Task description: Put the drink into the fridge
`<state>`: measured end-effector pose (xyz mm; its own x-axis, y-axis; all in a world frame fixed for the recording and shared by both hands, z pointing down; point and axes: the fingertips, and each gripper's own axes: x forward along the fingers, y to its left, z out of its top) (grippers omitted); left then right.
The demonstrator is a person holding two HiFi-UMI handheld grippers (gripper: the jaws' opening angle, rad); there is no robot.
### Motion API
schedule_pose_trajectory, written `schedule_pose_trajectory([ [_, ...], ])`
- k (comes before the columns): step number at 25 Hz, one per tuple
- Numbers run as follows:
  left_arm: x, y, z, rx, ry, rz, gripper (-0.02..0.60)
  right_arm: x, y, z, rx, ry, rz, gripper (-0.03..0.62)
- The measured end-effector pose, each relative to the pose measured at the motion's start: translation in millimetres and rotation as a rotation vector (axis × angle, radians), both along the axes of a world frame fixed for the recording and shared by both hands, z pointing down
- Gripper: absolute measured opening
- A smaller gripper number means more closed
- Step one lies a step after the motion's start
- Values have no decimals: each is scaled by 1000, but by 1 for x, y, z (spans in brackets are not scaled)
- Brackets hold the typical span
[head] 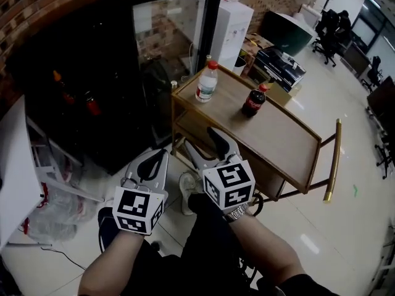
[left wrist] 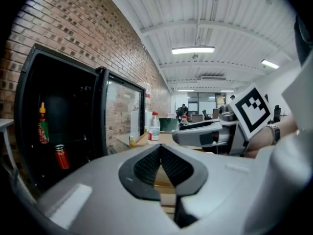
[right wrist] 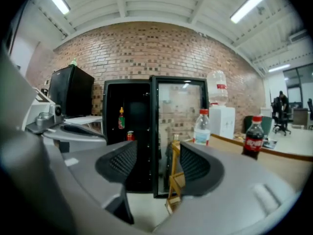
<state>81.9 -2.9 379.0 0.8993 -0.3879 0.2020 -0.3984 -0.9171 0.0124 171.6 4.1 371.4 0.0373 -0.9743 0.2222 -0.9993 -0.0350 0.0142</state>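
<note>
Left claw: the left claw (head: 163, 154) (left wrist: 160, 151) is fully closed. Its two ribbed black pads (left wrist: 146, 163) meet at the tips. It holds nothing and touches nothing.
Right claw: the right claw (head: 199, 139) (right wrist: 158, 153) is wide open and empty. Its ribbed pads (right wrist: 193, 163) stand well apart, and only the distant fridge door edge and the bench frame show through the gap.
Hand pose: both forearms enter from the lower edge of the head view. The claws are side by side, nearly level and tipped slightly downward, over the tiled floor (head: 345, 227). The right claw reaches further forward, near the bench end closest to the fridge. The left claw points towards the fridge opening.
Drink: the dark cola bottle with red cap and red label (head: 253, 100) (right wrist: 253, 137) stands upright on the wooden-topped bench (head: 278, 134), close to its far long edge. It is well apart from both claws.
Second bottle: the clear plastic water bottle with red cap (head: 207, 82) (right wrist: 201, 127) stands upright at the bench end nearest the fridge, apart from the cola bottle.
Fridge: the black fridge (head: 74, 54) (left wrist: 29, 106) stands against the brick wall. Its glass door (head: 170, 60) (right wrist: 178, 131) is swung open beside the bench.
Fridge contents: a red can (left wrist: 61, 156) (right wrist: 130, 136) and a small red sauce bottle (left wrist: 43, 126) (right wrist: 121, 119) sit inside.
</note>
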Motion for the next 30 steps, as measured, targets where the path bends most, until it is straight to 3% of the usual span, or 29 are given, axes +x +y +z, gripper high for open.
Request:
schedule_pose_trajectory([
  [6,38,14,1,-7,10,63,5,50,28,5,-16,4,110,275],
  [20,137,-4,-4,15,-15,224,5,187,34,10,-50,-13,428,283],
  [30,199,-11,4,34,-55,356,5,253,20,30,-97,-46,532,346],
])
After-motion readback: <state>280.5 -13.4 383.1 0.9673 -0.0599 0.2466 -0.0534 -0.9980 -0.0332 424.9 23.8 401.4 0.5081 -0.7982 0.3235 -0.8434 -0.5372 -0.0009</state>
